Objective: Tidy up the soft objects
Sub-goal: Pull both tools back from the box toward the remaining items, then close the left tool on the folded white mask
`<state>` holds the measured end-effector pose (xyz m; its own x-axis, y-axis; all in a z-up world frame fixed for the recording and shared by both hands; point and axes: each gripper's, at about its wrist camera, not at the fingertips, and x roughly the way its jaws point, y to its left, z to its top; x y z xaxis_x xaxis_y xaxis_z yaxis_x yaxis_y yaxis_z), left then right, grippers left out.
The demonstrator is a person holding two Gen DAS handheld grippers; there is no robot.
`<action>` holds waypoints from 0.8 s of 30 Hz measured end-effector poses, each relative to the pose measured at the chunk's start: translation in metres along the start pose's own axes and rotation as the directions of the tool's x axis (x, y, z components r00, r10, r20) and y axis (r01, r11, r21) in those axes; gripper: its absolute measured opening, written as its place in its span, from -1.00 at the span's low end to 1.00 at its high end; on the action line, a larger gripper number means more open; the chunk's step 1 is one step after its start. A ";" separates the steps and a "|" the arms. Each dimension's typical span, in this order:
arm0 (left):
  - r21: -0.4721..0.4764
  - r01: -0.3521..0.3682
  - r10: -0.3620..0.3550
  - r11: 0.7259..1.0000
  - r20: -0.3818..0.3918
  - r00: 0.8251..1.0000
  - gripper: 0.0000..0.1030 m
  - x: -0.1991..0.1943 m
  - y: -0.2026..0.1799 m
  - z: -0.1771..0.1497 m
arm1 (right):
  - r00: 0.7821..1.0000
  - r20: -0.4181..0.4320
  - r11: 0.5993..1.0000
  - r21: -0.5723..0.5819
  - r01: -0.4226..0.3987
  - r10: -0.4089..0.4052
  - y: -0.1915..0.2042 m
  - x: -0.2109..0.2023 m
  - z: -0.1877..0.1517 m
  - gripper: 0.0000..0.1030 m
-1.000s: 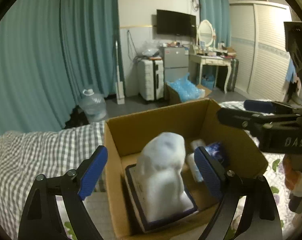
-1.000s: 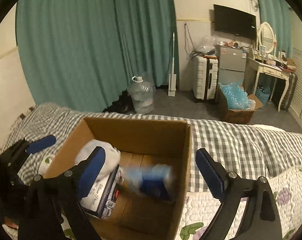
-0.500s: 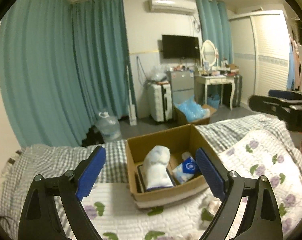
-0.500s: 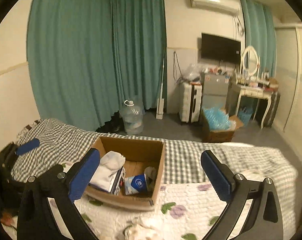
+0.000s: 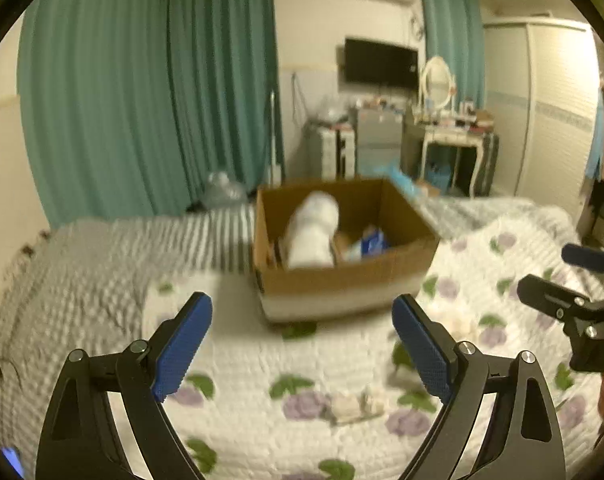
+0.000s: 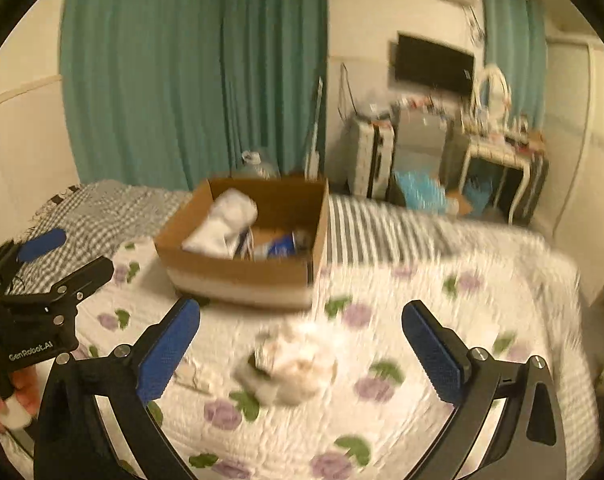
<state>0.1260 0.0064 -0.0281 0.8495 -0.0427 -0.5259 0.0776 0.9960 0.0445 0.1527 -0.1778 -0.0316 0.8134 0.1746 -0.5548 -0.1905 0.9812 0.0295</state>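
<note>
Holding my left hand-held gripper [image 5: 302, 344] and right hand-held gripper [image 6: 301, 350] wide open and empty, I face the cardboard box [image 5: 342, 280] on the bed [image 5: 262, 360].

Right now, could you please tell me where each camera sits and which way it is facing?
Left wrist: sits on the left gripper, looking down its open blue fingers across the floral quilt to the cardboard box; the right gripper shows at the edge.
Right wrist: sits on the right gripper, facing a crumpled white cloth and the box; the left gripper and a hand show.
Shared: box, quilt, teal curtains.
</note>
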 end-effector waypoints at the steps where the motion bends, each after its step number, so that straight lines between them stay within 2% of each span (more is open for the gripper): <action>1: -0.003 0.003 -0.003 1.000 -0.019 1.000 0.80 0.007 -0.002 -0.007 | 1.000 -0.022 1.000 0.013 0.003 -0.002 -0.001 0.010 -0.012 0.97; 4: 0.004 0.001 0.000 1.000 -0.074 0.997 0.80 0.028 -0.012 -0.037 | 0.996 -0.081 0.999 0.026 0.029 -0.027 -0.002 0.038 -0.043 0.97; 8: 0.030 0.036 -0.032 0.999 -0.146 0.989 0.80 0.049 -0.025 -0.070 | 0.985 -0.153 0.995 0.045 0.085 -0.077 -0.007 0.068 -0.073 0.97; 11: 0.008 0.089 -0.086 0.996 -0.205 0.975 0.79 0.062 -0.027 -0.088 | 0.981 -0.184 0.992 0.091 0.082 -0.065 -0.016 0.078 -0.083 0.97; 14: 0.014 0.096 -0.090 0.995 -0.254 0.963 0.78 0.075 -0.031 -0.094 | 0.976 -0.203 0.991 0.095 0.097 -0.076 -0.019 0.086 -0.086 0.97; 17: 0.029 0.143 -0.128 0.989 -0.302 0.945 0.78 0.086 -0.039 -0.101 | 0.974 -0.214 0.990 0.094 0.101 -0.079 -0.019 0.090 -0.088 0.97; 20: 0.051 0.152 -0.128 0.987 -0.325 0.937 0.77 0.094 -0.045 -0.106 | 0.971 -0.236 0.991 0.117 0.069 -0.040 -0.017 0.096 -0.091 0.97; 22: 0.055 0.166 -0.139 0.985 -0.330 0.934 0.56 0.099 -0.047 -0.106 | 0.968 -0.250 0.991 0.120 0.061 -0.029 -0.014 0.099 -0.093 0.97; 23: 0.054 0.177 -0.149 0.983 -0.331 0.932 0.28 0.100 -0.047 -0.105 | 0.966 -0.255 0.991 0.116 0.062 -0.031 -0.012 0.101 -0.094 0.97; 24: 0.055 0.184 -0.155 0.981 -0.334 0.930 0.16 0.101 -0.047 -0.104 | 0.965 -0.261 0.992 0.111 0.060 -0.029 -0.010 0.103 -0.095 0.97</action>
<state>0.1533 -0.0367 -0.1717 0.6034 -0.1681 -0.7795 0.2613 0.9652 -0.0059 0.1862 -0.1779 -0.1679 0.6474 0.1185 -0.7529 -0.0792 0.9930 0.0882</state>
